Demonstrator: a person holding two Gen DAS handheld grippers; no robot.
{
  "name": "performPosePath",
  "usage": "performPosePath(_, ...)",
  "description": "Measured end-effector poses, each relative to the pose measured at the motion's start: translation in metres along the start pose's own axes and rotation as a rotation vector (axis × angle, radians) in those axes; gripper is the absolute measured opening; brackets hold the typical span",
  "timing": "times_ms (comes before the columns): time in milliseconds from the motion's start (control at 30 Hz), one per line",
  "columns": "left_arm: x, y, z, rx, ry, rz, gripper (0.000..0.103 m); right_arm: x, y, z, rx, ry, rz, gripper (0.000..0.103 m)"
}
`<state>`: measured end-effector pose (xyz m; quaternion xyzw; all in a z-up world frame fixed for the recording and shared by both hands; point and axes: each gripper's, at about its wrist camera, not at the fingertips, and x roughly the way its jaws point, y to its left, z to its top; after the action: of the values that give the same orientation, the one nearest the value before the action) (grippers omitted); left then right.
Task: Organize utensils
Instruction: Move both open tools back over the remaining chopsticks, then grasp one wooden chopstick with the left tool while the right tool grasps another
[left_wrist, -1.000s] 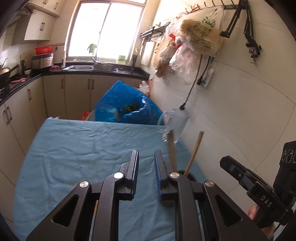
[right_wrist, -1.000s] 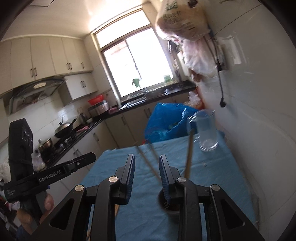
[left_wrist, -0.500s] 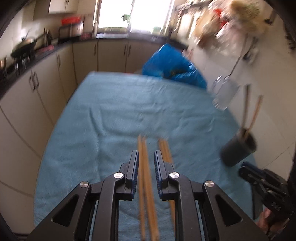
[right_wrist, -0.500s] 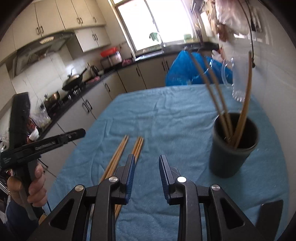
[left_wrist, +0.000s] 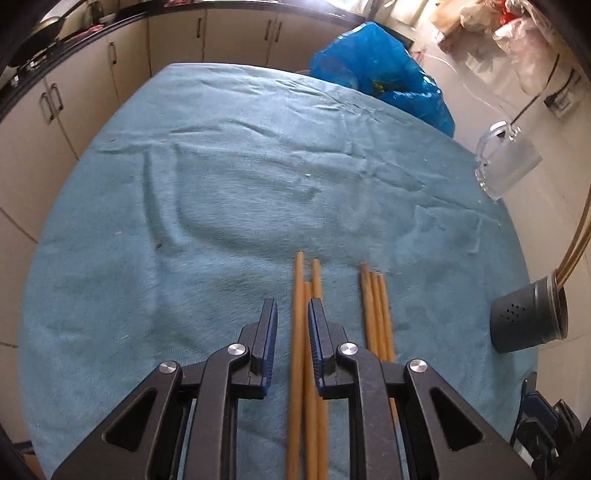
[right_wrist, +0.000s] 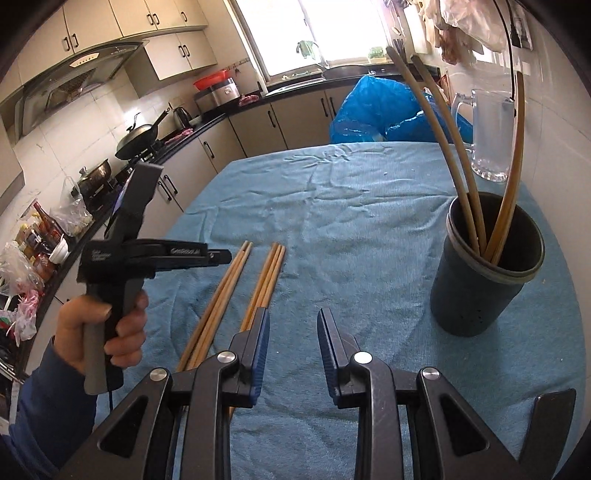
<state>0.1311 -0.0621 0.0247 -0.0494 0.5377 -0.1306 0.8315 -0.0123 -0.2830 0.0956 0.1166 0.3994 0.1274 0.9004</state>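
Observation:
Two bundles of wooden chopsticks lie on the blue cloth: a left bundle (left_wrist: 300, 291) (right_wrist: 225, 288) and a right bundle (left_wrist: 375, 306) (right_wrist: 271, 273). My left gripper (left_wrist: 292, 310) (right_wrist: 221, 254) hovers over the left bundle, which shows through the narrow gap between its jaws; the pads touch nothing. A dark cylindrical holder (left_wrist: 528, 317) (right_wrist: 480, 280) stands at the right with three chopsticks (right_wrist: 458, 147) leaning in it. My right gripper (right_wrist: 293, 314) is open and empty over bare cloth, left of the holder and just right of the right bundle.
A clear glass mug (left_wrist: 506, 162) (right_wrist: 491, 133) stands by the tiled wall behind the holder. A blue plastic bag (left_wrist: 380, 70) (right_wrist: 384, 107) sits beyond the table's far edge. Kitchen cabinets and a stove counter run along the left side.
Both grippers dropped and tipped downward. The left came down over the left chopstick bundle. The right drew back from the holder, and three chopsticks stand in it.

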Motion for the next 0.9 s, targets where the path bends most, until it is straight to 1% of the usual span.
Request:
performPosePath(67,0.005,-0.003,0.001,0.015,-0.001,0.039,0.016,0.004,-0.001,0.001,0.005,0.006,0.000,0.029)
performPosePath(167,0.008,0.000,0.002,0.022,-0.008,0.047,0.016,0.011,-0.002,0.002,0.009,0.017,-0.001,0.029)
performPosePath(233,0.005,0.004,0.001,0.019,-0.018,0.065,0.016,0.014,-0.001,0.003,0.005,0.027,-0.001,0.029)
performPosePath(267,0.004,0.008,-0.001,0.016,-0.020,0.064,0.016,0.016,-0.001,0.004,0.003,0.030,-0.001,0.029)
performPosePath(333,0.002,0.016,-0.004,0.013,-0.021,0.039,0.015,0.020,0.000,0.006,0.002,0.038,0.004,0.029)
performPosePath(433,-0.004,0.025,-0.010,0.022,-0.026,0.046,0.015,0.032,0.003,0.013,0.003,0.062,0.016,0.029)
performPosePath(500,-0.006,0.031,-0.011,0.016,-0.021,0.025,0.015,0.046,0.004,0.020,0.010,0.089,0.023,0.029)
performPosePath(567,-0.006,0.035,-0.009,-0.003,-0.015,0.006,0.014,0.066,0.004,0.030,0.042,0.140,0.064,0.029)
performPosePath(667,-0.005,0.033,-0.008,-0.003,-0.012,0.015,0.014,0.095,0.004,0.042,0.090,0.205,0.084,0.029)
performPosePath(700,-0.005,0.031,-0.008,0.004,-0.014,0.023,0.014,0.105,0.006,0.046,0.089,0.221,0.081,0.029)
performPosePath(767,-0.004,0.029,-0.008,0.013,-0.016,0.035,0.014,0.123,0.009,0.051,0.082,0.246,0.045,0.029)
performPosePath(833,-0.005,0.030,-0.009,0.008,-0.016,0.032,0.014,0.133,0.010,0.054,0.084,0.256,0.022,0.029)
performPosePath(900,-0.005,0.032,-0.008,0.001,-0.013,0.021,0.014,0.143,0.012,0.056,0.076,0.269,-0.014,0.025)
